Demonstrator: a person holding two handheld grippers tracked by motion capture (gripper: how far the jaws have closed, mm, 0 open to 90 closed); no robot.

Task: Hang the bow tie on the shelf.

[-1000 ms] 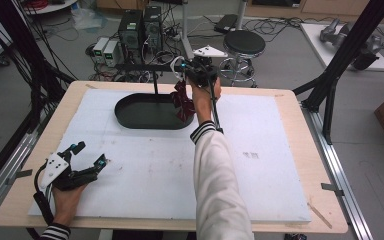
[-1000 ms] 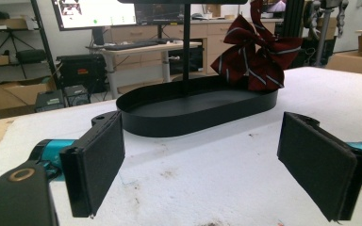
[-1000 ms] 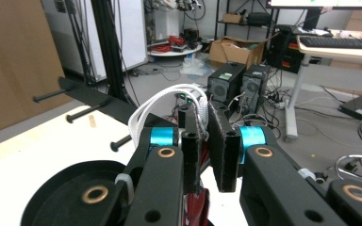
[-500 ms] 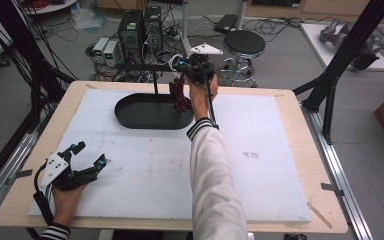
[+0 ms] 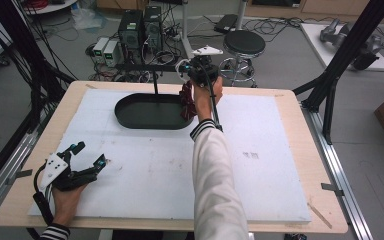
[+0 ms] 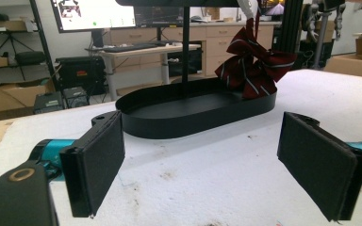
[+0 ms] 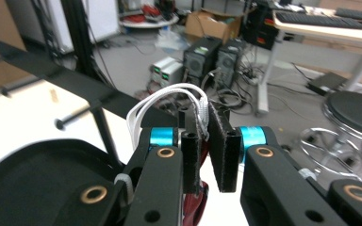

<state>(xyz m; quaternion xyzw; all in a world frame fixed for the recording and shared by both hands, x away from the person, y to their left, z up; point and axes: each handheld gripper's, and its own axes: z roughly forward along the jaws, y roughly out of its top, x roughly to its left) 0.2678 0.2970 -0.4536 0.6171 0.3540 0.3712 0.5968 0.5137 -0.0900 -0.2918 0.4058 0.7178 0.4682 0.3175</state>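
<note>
**Bow being held over the tray's right end**

The black oval tray (image 5: 150, 112) is taken as the landmark; it is lying on the white surface (image 5: 260, 165), toward its far side.

Well to the near left of the tray, the left tongs (image 5: 87, 156) are being rested low on the surface in the person's left hand (image 5: 67, 192). Their jaws are being kept wide apart with nothing between them; in the left gripper view the two black pads (image 6: 96, 167) are standing far from each other, and the tray (image 6: 193, 113) is seen between and beyond them.

From the tray's middle a thin black post (image 5: 155, 82) is rising, carrying a dark crossbar (image 5: 145, 66) above the tray.

At the tray's right end, a dark red striped bow (image 5: 186, 102) is being held up by the right tongs (image 5: 192, 75), which are raised above that end in the person's right hand (image 5: 205, 95). In the left gripper view the bow (image 6: 254, 70) is hanging with its lower edge at the tray's rim; whether it is touching the rim cannot be told. In the right gripper view the right tongs (image 7: 206, 141) are closed onto a white elastic loop (image 7: 165, 106), which is pinched between the pads, and the red fabric (image 7: 193, 207) is showing beneath them.

Beyond the tray, off the surface, two computer towers (image 5: 140, 30) and a round black stool (image 5: 243, 44) are standing on the floor.
</note>
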